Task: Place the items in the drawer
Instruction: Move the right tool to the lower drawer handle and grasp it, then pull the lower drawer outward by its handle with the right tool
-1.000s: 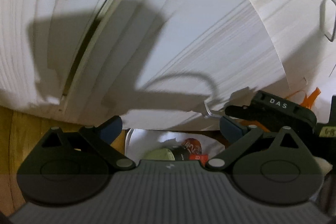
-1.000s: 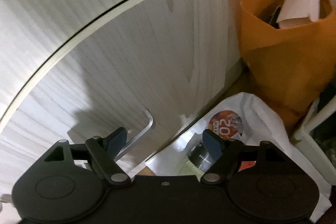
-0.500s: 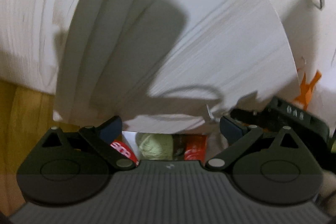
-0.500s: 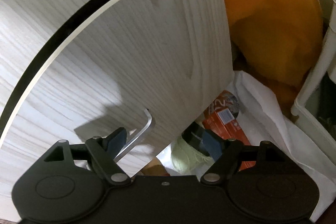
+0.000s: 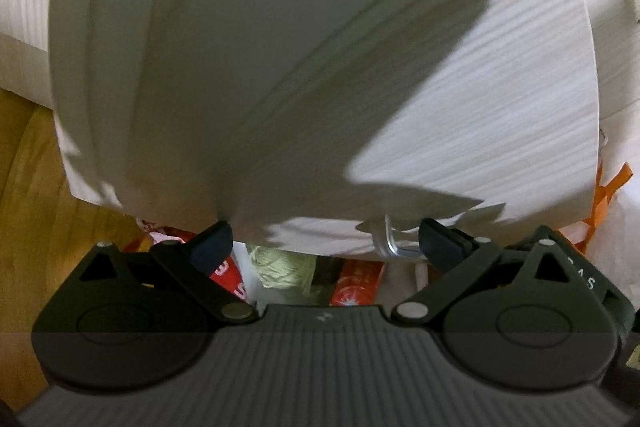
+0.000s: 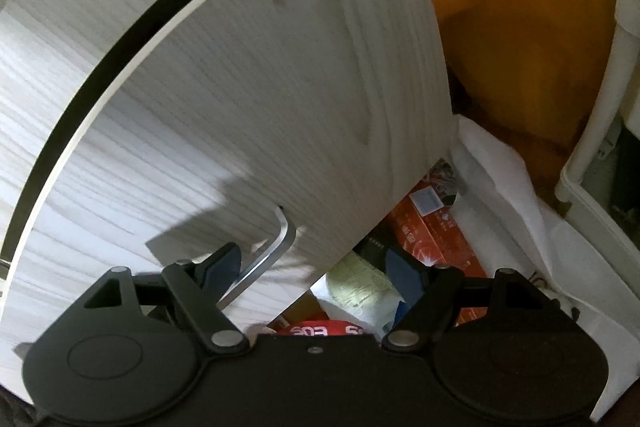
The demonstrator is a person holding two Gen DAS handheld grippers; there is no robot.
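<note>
Below pulled-out drawer front (image 6: 248, 115), my right gripper (image 6: 314, 265) jaws apart, empty, beside metal handle (image 6: 276, 247). Left gripper (image 5: 324, 241) jaws apart too. Yarn ball (image 6: 360, 285) soft, light: pinch mid-body.

- A wooden floor (image 5: 36, 179) of warm yellow-brown boards shows at the left, running under the pale wood-grain cabinet.
- A white bag (image 6: 516, 195) sits on the floor just in front of the pulled-out drawer front (image 6: 280, 99), its mouth open.
- In the white bag lie a pale green ball of yarn (image 6: 356, 287), an orange-red box (image 6: 432, 227) and a red packet (image 5: 224, 271) with white letters.
- An orange bag (image 6: 520, 39) stands farther back on the right, just beside the white one.
- A white plastic bin (image 6: 592, 163) stands at the far right.
</note>
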